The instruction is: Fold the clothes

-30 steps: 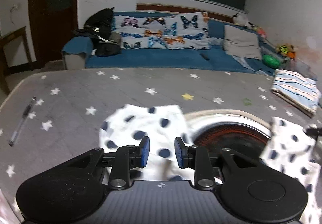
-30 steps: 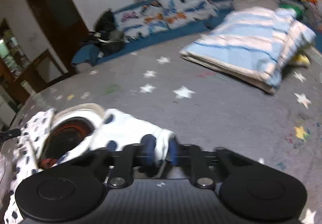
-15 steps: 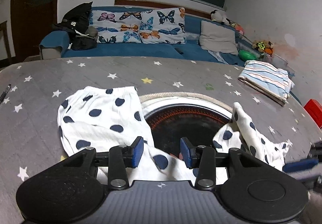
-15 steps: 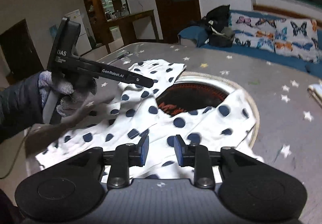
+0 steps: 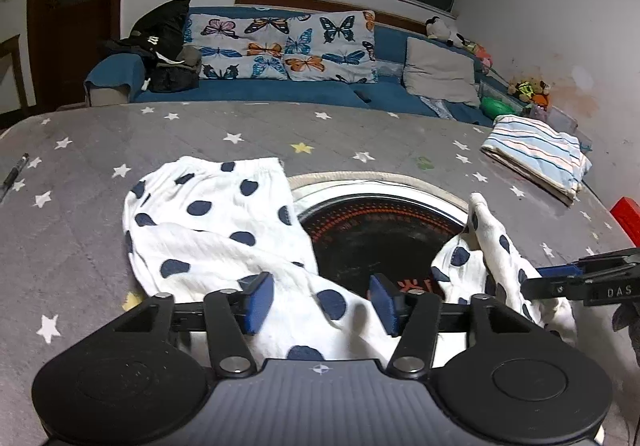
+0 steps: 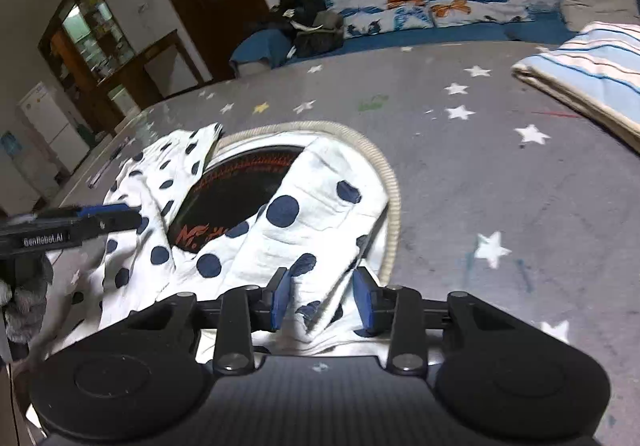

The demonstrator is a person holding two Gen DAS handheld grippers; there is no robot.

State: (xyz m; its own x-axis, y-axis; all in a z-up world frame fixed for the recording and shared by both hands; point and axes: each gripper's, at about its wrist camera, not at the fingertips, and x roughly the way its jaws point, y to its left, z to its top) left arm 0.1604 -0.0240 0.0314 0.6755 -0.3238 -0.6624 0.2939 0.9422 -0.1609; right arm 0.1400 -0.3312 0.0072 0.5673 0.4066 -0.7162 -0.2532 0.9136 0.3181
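White trousers with dark blue dots (image 5: 208, 213) lie spread on the grey star-patterned table (image 5: 80, 149), draped around a round black hotplate (image 5: 376, 230). My left gripper (image 5: 320, 304) is open, its blue pads apart over the cloth at the near edge. My right gripper (image 6: 322, 296) is open over the other trouser leg (image 6: 312, 221), with cloth lying between the pads. The right gripper also shows at the right edge of the left wrist view (image 5: 580, 278), and the left gripper at the left of the right wrist view (image 6: 80, 224).
A folded blue-striped garment (image 5: 540, 153) lies at the table's far right. A pen (image 5: 14, 175) lies at the left edge. A red object (image 5: 628, 217) sits at the right edge. A blue sofa with butterfly cushions (image 5: 288, 45) stands behind the table.
Both grippers have opened wider. The right gripper, shut on the cloth a second ago, has let it go and swung back toward the striped garment side. The trousers lie more spread out.
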